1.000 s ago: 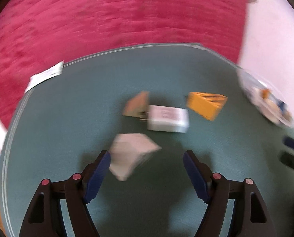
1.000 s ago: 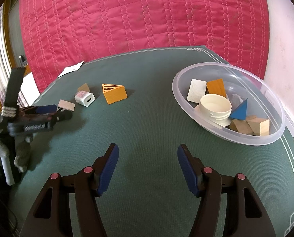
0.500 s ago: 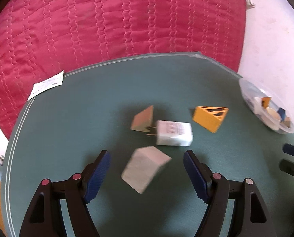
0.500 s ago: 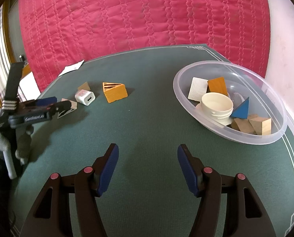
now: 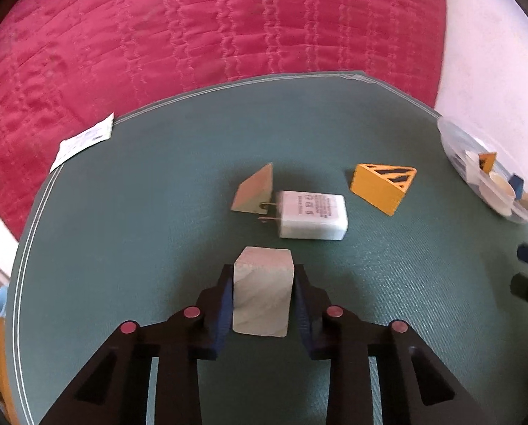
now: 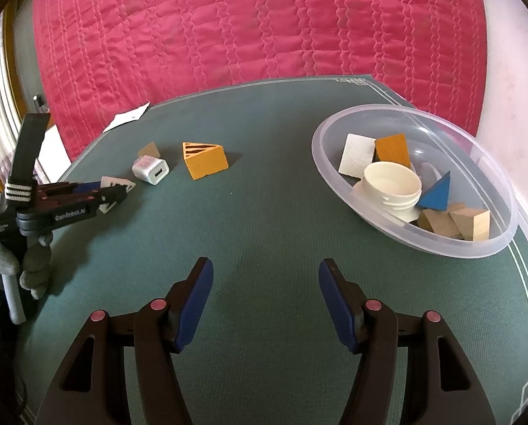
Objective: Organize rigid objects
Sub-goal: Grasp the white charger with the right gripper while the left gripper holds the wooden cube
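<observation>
Just beyond the left tool (image 5: 263, 295), clamped on a wooden block (image 5: 262, 295), lies a white charger (image 5: 312, 214).

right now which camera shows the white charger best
The left wrist view: the white charger lies close ahead, with its label and both prongs plain, prongs against a small wooden wedge. The right wrist view shows it small and far off to the left, beside the yellow wedge, with only its port end clear.
</observation>
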`<state>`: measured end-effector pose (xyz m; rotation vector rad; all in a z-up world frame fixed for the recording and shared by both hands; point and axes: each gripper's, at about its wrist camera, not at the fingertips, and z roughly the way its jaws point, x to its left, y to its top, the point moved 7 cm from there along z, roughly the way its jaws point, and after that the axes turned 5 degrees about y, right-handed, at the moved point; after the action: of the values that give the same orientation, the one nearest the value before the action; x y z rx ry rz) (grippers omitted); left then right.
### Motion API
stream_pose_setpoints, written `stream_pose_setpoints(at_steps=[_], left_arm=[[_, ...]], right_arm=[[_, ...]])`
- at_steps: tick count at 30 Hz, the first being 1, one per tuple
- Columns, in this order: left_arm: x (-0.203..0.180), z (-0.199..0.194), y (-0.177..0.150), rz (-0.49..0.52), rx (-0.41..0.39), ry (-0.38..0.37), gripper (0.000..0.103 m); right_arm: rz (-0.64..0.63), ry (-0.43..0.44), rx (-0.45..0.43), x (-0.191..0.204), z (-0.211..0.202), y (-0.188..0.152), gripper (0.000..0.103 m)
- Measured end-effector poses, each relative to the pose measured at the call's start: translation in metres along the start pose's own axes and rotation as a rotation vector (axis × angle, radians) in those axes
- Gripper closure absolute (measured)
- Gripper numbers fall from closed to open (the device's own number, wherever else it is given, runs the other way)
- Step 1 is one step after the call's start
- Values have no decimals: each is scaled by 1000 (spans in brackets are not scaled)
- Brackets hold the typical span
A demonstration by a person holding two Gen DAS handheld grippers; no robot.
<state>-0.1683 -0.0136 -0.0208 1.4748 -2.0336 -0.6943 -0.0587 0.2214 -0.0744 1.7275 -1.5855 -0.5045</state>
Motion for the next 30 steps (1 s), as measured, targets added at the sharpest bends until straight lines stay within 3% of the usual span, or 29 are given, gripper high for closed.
stream_pose_setpoints(at_steps=[8,19,30], left_arm=[[28,-25,5,-131,-48,60,72],[49,-27,2,-163,-52,163,72],[69,-25,-2,-219,-27,194,72]], right_arm=[[-52,52,20,29,21,14,40],[-32,208,97,92,80,55,40],[-58,191,97,130,136,92,40]])
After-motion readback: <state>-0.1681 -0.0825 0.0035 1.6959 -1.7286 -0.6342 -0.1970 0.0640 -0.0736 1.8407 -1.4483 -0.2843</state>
